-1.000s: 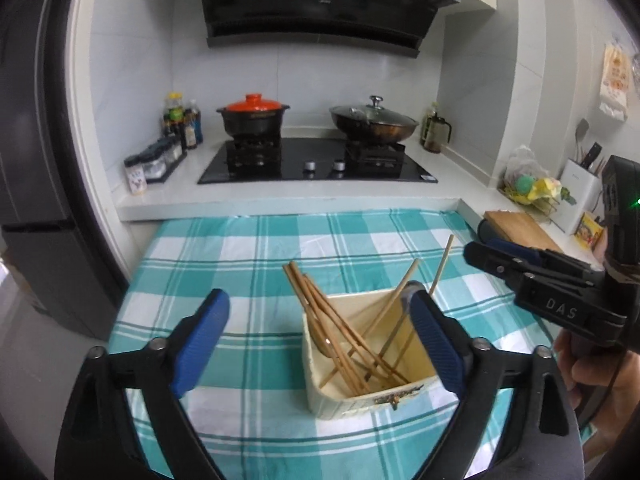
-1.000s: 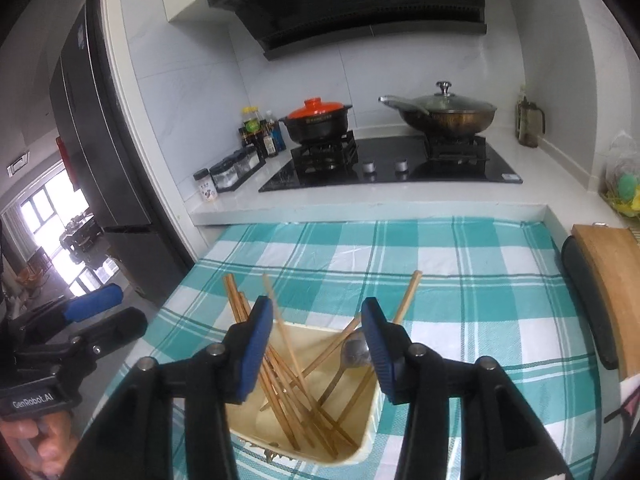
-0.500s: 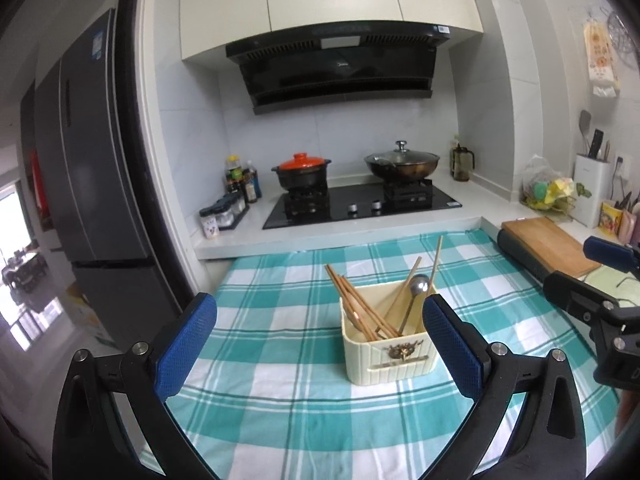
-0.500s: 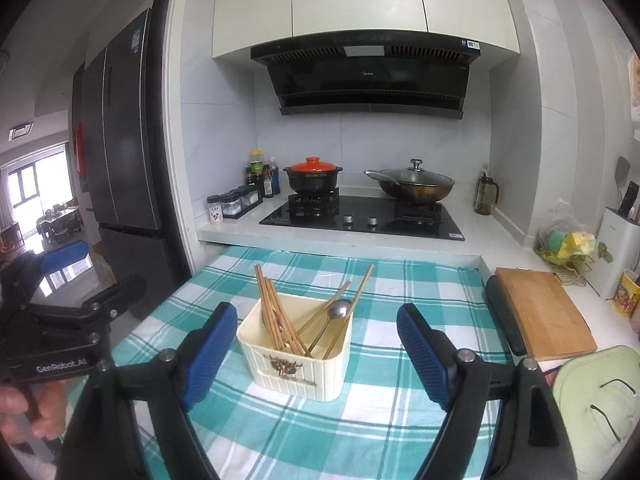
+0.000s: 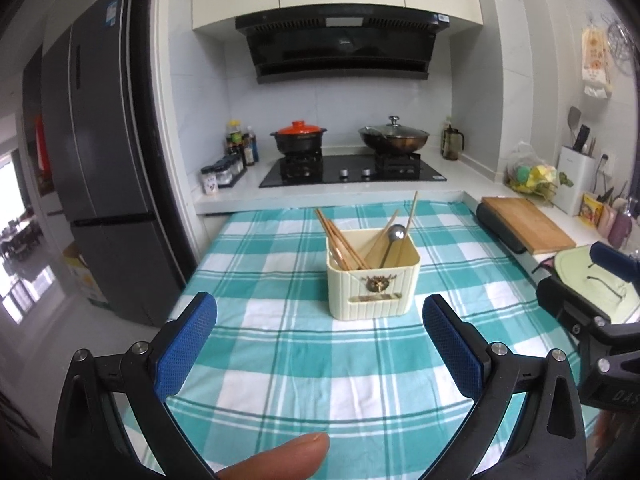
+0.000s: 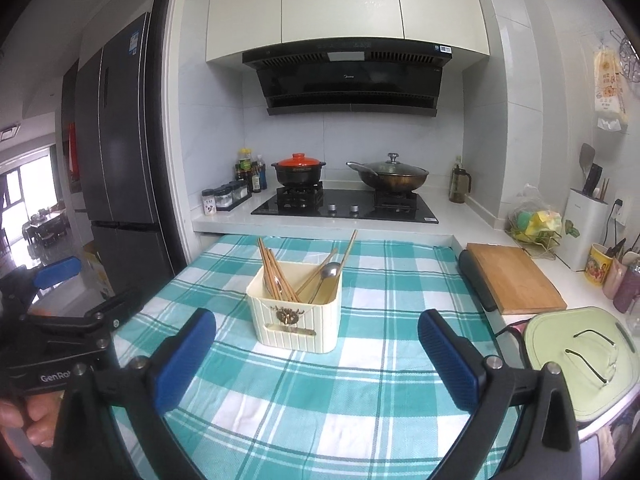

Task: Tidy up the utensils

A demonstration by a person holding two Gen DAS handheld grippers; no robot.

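A cream utensil holder (image 5: 373, 280) stands on the teal checked tablecloth (image 5: 304, 352); it also shows in the right wrist view (image 6: 295, 312). It holds several wooden chopsticks (image 5: 340, 240) and a metal spoon (image 5: 394, 236). My left gripper (image 5: 320, 344) is open and empty, back from the holder near the table's front. My right gripper (image 6: 316, 352) is open and empty, also back from the holder. Each gripper shows at the edge of the other's view.
A wooden cutting board (image 6: 516, 280) and a pale green mat with glasses (image 6: 580, 356) lie on the right counter. Behind the table is a stove (image 6: 344, 204) with an orange-lidded pot (image 6: 299, 168) and a wok. A fridge (image 6: 116, 184) stands left.
Both grippers have pulled back and up from the holder, which now looks smaller and farther. Both jaws have spread wider. The utensils stay in the holder.
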